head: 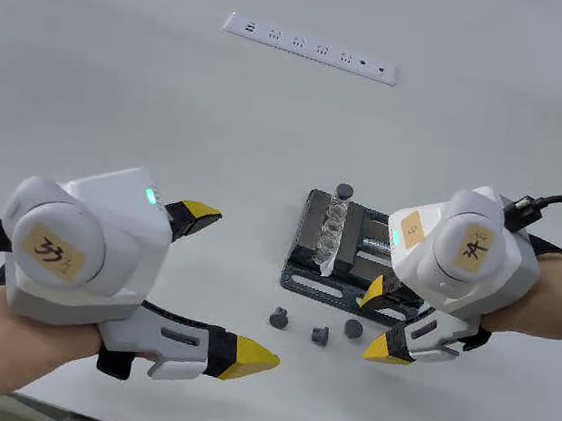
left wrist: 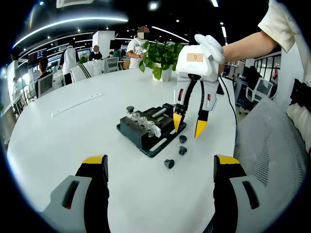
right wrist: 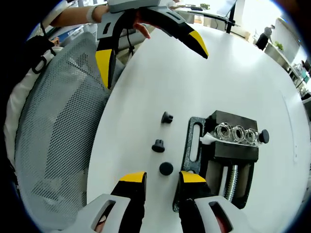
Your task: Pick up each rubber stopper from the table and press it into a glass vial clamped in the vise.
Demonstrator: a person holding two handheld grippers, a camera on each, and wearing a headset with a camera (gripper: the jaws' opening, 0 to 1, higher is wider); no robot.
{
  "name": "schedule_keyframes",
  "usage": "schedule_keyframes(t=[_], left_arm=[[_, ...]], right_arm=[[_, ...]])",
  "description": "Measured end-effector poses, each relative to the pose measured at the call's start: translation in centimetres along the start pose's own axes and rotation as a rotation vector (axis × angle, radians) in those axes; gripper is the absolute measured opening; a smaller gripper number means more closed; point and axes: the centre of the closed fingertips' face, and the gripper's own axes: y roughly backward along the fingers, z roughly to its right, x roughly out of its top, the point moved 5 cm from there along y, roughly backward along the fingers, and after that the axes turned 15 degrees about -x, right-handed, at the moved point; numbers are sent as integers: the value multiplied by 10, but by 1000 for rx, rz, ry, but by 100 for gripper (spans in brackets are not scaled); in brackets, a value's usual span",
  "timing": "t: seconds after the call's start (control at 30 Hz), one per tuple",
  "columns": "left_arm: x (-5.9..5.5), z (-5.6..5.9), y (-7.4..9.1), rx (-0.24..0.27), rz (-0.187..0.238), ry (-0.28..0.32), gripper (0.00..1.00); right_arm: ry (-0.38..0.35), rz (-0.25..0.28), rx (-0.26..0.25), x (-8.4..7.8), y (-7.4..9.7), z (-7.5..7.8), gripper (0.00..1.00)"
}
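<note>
- Right gripper [head: 380, 321], in the head view, hangs low over the table [head: 121, 103] with its jaws partly open and empty, its tips just beside the vise [head: 346, 258]. Three loose stoppers [head: 320, 335] lie in a row between the vise and the table's near edge. The nearest stopper [head: 353, 329] is just beside those tips. The left gripper [head: 228, 285] is wide open and empty, well apart toward the left edge.
- From the left gripper view, the vise stands well in from every table edge. It holds a row of open vials [left wrist: 143, 120] and one stoppered vial [left wrist: 129, 109] at the row's end. The right gripper points down at the stoppers.
- From the right gripper view, the nearest stopper sits straight ahead, in line with the gap between the jaws. It shows a round face, so its axis seems to stand up from the table. The right gripper is much the nearer and would need to close across the stopper's sides. The vise base, close on one side, could catch a jaw.
</note>
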Motion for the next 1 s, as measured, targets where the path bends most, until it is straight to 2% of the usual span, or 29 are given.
schedule_keyframes(t=[0.47, 1.0], left_arm=[[-1, 1, -4, -12, -3, 2, 88], [-2, 3, -5, -12, -6, 8, 88]], right_arm=[[9, 7, -4, 2, -8, 1, 11], [38, 0, -4, 4, -9, 1, 8]])
